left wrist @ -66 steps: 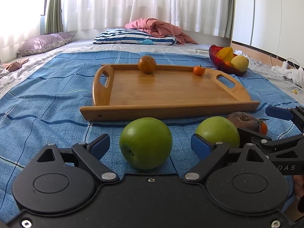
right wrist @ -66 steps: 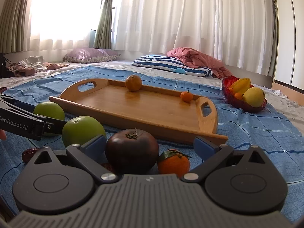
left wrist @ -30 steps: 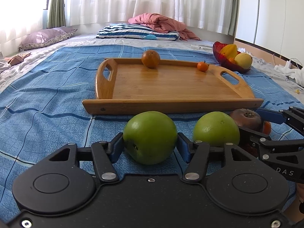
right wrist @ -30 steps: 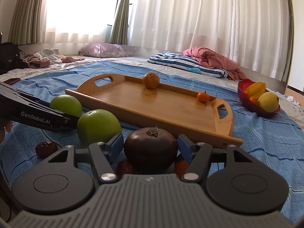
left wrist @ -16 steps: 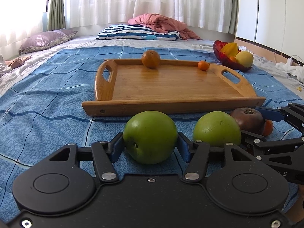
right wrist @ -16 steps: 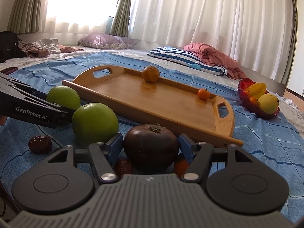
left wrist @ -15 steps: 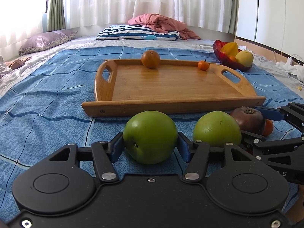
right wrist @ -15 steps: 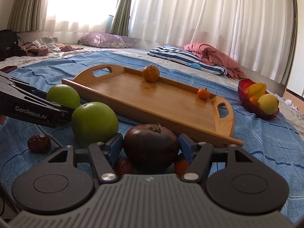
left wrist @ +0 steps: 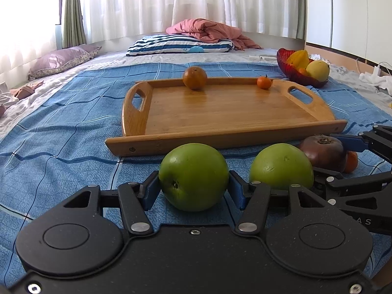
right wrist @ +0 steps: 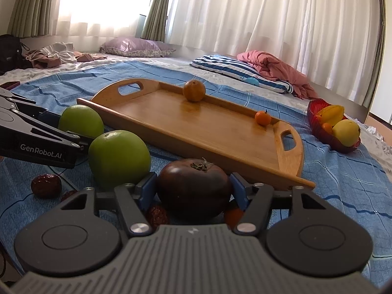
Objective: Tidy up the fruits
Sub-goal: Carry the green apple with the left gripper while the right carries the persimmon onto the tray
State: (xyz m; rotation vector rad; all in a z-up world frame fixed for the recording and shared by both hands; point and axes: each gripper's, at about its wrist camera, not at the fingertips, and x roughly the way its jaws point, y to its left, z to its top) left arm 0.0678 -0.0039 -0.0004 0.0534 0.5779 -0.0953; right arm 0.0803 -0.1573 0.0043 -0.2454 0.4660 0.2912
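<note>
- The left gripper (left wrist: 194, 191) is clenched on a green apple (left wrist: 193, 176): both blue pads press its sides, on the blue bedspread (left wrist: 61, 127) just near of the wooden tray (left wrist: 227, 112).
- This apple is round, smooth and glossy green, with a small dark pit on its lower left face, so it lies tipped on its side, its core axis running toward the near left.
- A second green apple (left wrist: 281, 165) sits just to its right, free of the pads, equally round, with no stem showing from this side.
- The right gripper (right wrist: 193, 191) is clenched on a dark tomato (right wrist: 194, 187), pads on both flanks.
- The tomato is squat, deep purple-brown and shiny, wider than tall; its dried green calyx faces up, so its axis stands roughly upright.
- Under and beside it lie two wrinkled red dates (right wrist: 46, 185) and a small orange fruit (right wrist: 234, 214), partly hidden by the gripper.
- On the tray's far rim rest a brownish orange (left wrist: 194, 78) toward the left and a small tangerine (left wrist: 264, 82) toward the right, well apart.
- A red bowl (left wrist: 291, 72) of yellow and orange fruit stands beyond the tray's far right corner.
</note>
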